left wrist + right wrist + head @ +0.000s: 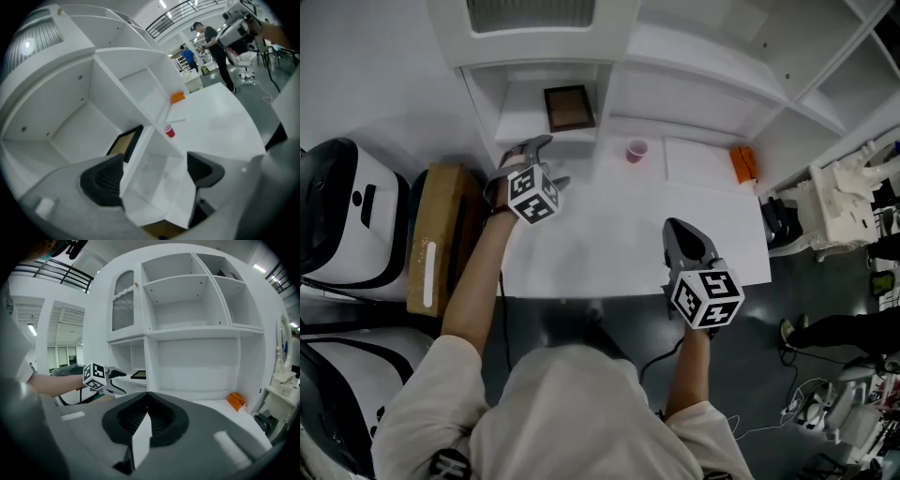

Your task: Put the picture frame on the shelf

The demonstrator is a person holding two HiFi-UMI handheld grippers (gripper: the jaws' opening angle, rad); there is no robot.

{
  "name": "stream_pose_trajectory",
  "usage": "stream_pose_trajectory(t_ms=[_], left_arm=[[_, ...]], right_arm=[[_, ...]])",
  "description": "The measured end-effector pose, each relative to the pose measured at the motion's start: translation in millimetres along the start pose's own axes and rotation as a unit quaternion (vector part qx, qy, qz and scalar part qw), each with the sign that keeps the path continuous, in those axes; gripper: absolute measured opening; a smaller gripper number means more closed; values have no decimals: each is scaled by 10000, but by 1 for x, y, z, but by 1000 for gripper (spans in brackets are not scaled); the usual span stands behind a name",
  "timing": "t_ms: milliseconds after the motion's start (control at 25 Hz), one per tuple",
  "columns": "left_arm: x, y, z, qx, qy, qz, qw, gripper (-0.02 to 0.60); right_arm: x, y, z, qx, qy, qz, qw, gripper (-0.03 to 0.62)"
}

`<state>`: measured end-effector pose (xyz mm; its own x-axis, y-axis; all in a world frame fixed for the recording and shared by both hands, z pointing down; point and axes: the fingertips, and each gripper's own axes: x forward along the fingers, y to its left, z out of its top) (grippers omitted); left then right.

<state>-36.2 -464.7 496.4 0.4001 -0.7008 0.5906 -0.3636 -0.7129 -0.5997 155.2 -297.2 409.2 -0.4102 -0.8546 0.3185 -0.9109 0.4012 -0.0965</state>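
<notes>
The picture frame [569, 108] lies flat in the low left bay of the shelf [517, 123], just beyond the left gripper [555, 159], whose jaws are released and empty. The right gripper [682, 231] is clenched on nothing, well back from the shelf.

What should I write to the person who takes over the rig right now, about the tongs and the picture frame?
Left tongs: open, empty, just in front of the shelf.
Right tongs: shut, empty, above the white table.
The picture frame lies in the shelf's low left compartment, free of both tongs.
Done: the frame is on the shelf.
Left: nothing that I can see, only to draw the left tongs back.
The red cup on the table is not part of the job.
</notes>
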Motion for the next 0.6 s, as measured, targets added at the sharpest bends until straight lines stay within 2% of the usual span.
stream_pose_trajectory(t_ms=[240, 600], left_arm=[[-36, -2, -17, -156, 27, 233, 9996, 374], [-104, -16, -11, -713, -661, 296, 9948, 273]], right_arm=[[-11, 23, 3, -37, -110, -4, 9999, 6], [-28, 57, 4, -23, -197, 28, 9998, 6]])
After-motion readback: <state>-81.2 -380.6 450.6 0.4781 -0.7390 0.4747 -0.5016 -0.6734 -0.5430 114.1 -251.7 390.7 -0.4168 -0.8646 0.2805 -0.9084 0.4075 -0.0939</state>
